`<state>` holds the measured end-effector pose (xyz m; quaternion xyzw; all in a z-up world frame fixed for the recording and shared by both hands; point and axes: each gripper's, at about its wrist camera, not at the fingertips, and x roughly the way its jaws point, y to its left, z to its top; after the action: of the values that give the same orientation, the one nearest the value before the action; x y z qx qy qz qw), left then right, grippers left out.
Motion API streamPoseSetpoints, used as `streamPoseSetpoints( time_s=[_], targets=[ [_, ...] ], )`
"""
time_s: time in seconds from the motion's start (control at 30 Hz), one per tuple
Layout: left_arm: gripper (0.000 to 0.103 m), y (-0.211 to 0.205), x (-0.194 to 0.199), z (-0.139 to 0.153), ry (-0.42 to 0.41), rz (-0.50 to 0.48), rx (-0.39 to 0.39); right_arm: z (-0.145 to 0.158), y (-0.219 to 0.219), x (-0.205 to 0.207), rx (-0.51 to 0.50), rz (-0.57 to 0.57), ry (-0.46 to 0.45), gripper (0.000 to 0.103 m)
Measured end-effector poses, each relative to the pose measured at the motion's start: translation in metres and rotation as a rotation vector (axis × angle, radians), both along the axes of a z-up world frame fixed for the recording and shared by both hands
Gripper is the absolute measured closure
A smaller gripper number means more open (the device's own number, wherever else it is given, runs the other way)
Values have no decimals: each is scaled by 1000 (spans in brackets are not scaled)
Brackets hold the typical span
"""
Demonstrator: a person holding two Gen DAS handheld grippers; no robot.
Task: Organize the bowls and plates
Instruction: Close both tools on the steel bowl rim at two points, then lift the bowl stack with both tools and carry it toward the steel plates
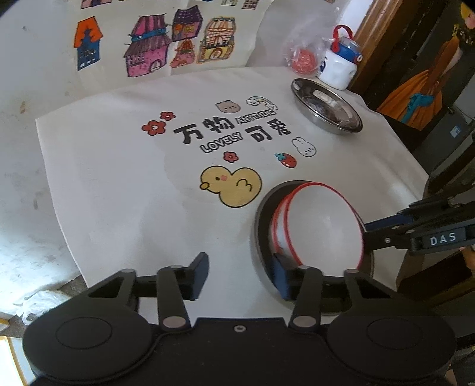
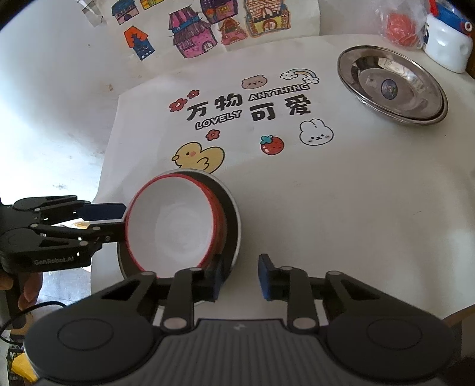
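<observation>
White bowls w/ red rims (image 2: 175,225) nested together, sitting inside dark dish (image 2: 234,219) at near edge of table, just below yellow duck print (image 2: 199,157) on white cloth (image 2: 326,193). At least two red rims visible, one inside the other. Top bowl tilted, not sitting flat in the stack.

L gripper (image 1: 240,274): jaws spread wide, nothing clamped. Its right pad over near rim of dark dish, right against the bowls' wall; its left pad out over bare cloth, well clear of dish. From right wrist view, comes in from the left side of the bowls w/ one finger at the bowl rim. Can't tell if actually touching.

R gripper (image 2: 241,280): jaws apart, narrower gap than L, holding nothing. Its left pad at near edge of dish, just beside bowl stack; right pad over cloth. From left wrist view, reaches in from the right w/ fingertips at bowl's right rim.

Steel plates (image 2: 344,68) at far right corner of cloth, well apart from bowls, apparently two stacked. Just behind: white bottle w/ blue and red top (image 2: 448,50) and clear bag w/ sth red inside (image 2: 399,26).
</observation>
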<state>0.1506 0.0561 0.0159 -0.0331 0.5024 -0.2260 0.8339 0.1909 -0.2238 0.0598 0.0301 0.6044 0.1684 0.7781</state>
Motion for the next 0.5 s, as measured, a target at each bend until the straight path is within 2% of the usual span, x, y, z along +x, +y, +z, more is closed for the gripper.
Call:
streamPoseSetpoints(
  time_s=[0.1,0.23,0.5],
  targets=[
    [68,-3,1,1,-3,-5,-6,1,4,0,-11,12,-2,81],
    [80,-6,3,2,-7,-9,-17,2,8,1,-23,23,3,82],
    [91,-13,5,4,-8,-36,0,3,15,7,-53,49,31,79]
  ],
)
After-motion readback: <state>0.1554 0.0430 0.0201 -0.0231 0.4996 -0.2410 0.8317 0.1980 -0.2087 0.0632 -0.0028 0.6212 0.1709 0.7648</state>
